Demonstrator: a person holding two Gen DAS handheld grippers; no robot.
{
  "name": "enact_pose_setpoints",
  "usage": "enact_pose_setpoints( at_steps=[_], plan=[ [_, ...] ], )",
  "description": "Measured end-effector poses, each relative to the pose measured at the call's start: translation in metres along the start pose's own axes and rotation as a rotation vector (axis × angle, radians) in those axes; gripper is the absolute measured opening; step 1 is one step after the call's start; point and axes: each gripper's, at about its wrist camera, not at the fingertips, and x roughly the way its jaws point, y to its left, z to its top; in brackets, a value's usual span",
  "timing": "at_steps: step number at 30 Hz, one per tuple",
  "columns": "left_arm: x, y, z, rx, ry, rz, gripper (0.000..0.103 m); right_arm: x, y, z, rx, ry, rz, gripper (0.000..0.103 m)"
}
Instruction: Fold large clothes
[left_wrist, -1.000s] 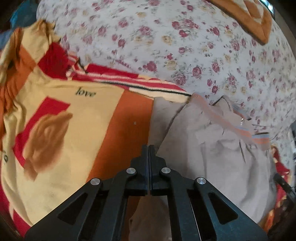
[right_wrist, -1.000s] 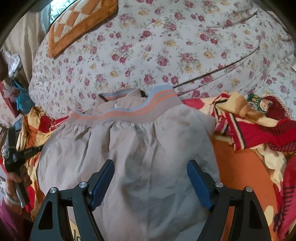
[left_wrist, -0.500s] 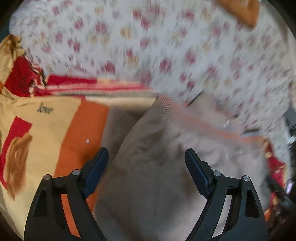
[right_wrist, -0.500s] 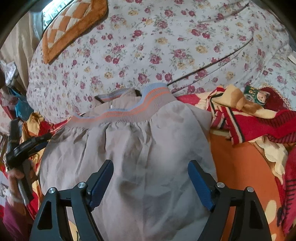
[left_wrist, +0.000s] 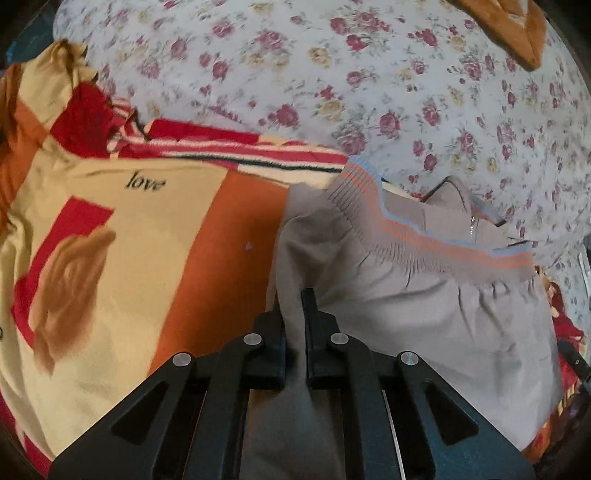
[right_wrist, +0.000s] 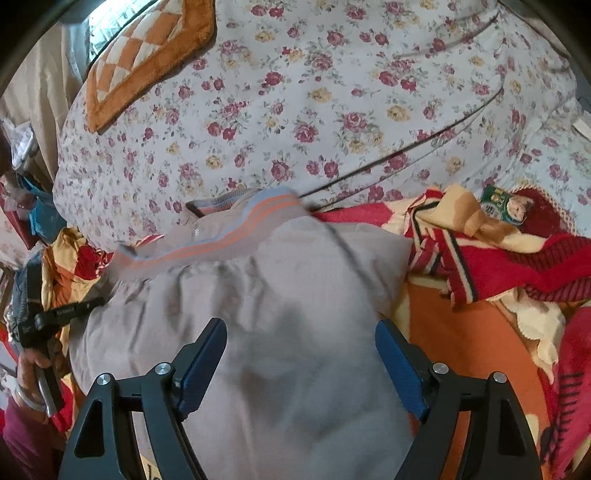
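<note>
A grey garment (left_wrist: 406, 314) with a ribbed band striped orange and blue lies on a blanket; a zip shows near its collar. My left gripper (left_wrist: 293, 295) is shut on a raised fold at the garment's left edge, cloth pinched between its black fingers. In the right wrist view the same garment (right_wrist: 277, 288) fills the middle. My right gripper (right_wrist: 301, 328) hovers over it, blue pads wide open with nothing between them. The left gripper (right_wrist: 55, 317) appears there at the garment's far left edge, held by a hand (right_wrist: 33, 365).
Under the garment is an orange, yellow and red blanket (left_wrist: 147, 240) printed with "love". A floral quilt (left_wrist: 369, 74) rises behind it, with an orange checked cushion (right_wrist: 147, 55) on top. A bunched red striped blanket edge (right_wrist: 498, 251) lies to the right.
My left gripper opened, swung right over the garment's edge, then closed on a fold of it. The right gripper has stayed open over the garment.
</note>
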Motion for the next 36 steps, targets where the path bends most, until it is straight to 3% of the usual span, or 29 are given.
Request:
enact_pose_setpoints(
  at_steps=[4, 5, 6, 8, 11, 12, 15, 17, 18, 19, 20, 24, 28, 31, 32, 33, 34, 36],
  plan=[
    [-0.009, -0.008, -0.002, -0.021, -0.015, -0.063, 0.009, 0.005, -0.002, 0.000, -0.005, 0.011, -0.029, 0.080],
    [-0.014, -0.010, -0.002, -0.017, -0.014, -0.071, 0.014, 0.005, -0.003, 0.000, -0.003, 0.017, -0.034, 0.080],
    [-0.023, -0.013, -0.003, -0.003, -0.013, -0.075, 0.029, 0.005, -0.004, 0.000, -0.001, 0.022, -0.037, 0.080],
    [-0.040, -0.017, -0.008, 0.014, -0.026, -0.092, 0.048, 0.006, -0.002, -0.001, -0.040, 0.024, -0.064, 0.080],
    [-0.066, -0.021, -0.023, 0.027, -0.046, -0.131, 0.052, 0.026, -0.013, -0.005, -0.077, 0.078, -0.248, 0.079],
    [-0.075, -0.022, -0.031, 0.036, -0.042, -0.139, 0.052, 0.028, -0.020, -0.006, -0.042, 0.090, -0.248, 0.079],
    [-0.084, -0.023, -0.054, 0.070, -0.021, -0.144, 0.053, 0.015, -0.033, -0.008, 0.093, 0.091, -0.101, 0.079],
    [-0.080, -0.019, -0.071, 0.075, -0.007, -0.119, 0.053, 0.006, -0.027, -0.009, 0.055, 0.071, -0.072, 0.079],
    [-0.075, -0.017, -0.075, 0.076, 0.004, -0.108, 0.053, 0.007, -0.022, -0.011, 0.012, 0.076, -0.092, 0.065],
    [-0.068, -0.016, -0.081, 0.078, 0.020, -0.090, 0.053, 0.009, -0.017, -0.014, -0.037, 0.086, -0.136, 0.042],
    [-0.062, -0.014, -0.085, 0.085, 0.028, -0.069, 0.053, 0.010, -0.015, -0.018, -0.054, 0.084, -0.186, 0.008],
    [-0.055, -0.023, -0.093, 0.183, 0.013, 0.001, 0.053, 0.003, -0.022, -0.023, -0.001, 0.086, -0.189, 0.008],
    [-0.066, -0.020, -0.091, 0.161, -0.010, -0.013, 0.053, -0.015, -0.015, -0.028, -0.053, 0.057, -0.295, 0.007],
    [-0.082, -0.021, -0.089, 0.150, -0.075, -0.043, 0.053, -0.033, -0.016, -0.034, -0.013, 0.031, -0.219, 0.009],
    [-0.087, -0.022, -0.087, 0.154, -0.102, -0.044, 0.053, -0.038, -0.015, -0.037, 0.006, 0.032, -0.186, 0.025],
    [-0.092, -0.025, -0.086, 0.159, -0.128, -0.043, 0.053, -0.041, -0.014, -0.039, 0.021, 0.034, -0.166, 0.058],
    [-0.095, -0.028, -0.085, 0.159, -0.146, -0.048, 0.053, -0.045, -0.013, -0.042, 0.041, 0.033, -0.144, 0.070],
    [-0.098, -0.034, -0.083, 0.161, -0.153, -0.076, 0.053, -0.049, -0.007, -0.050, 0.069, 0.016, -0.090, 0.074]
  ],
)
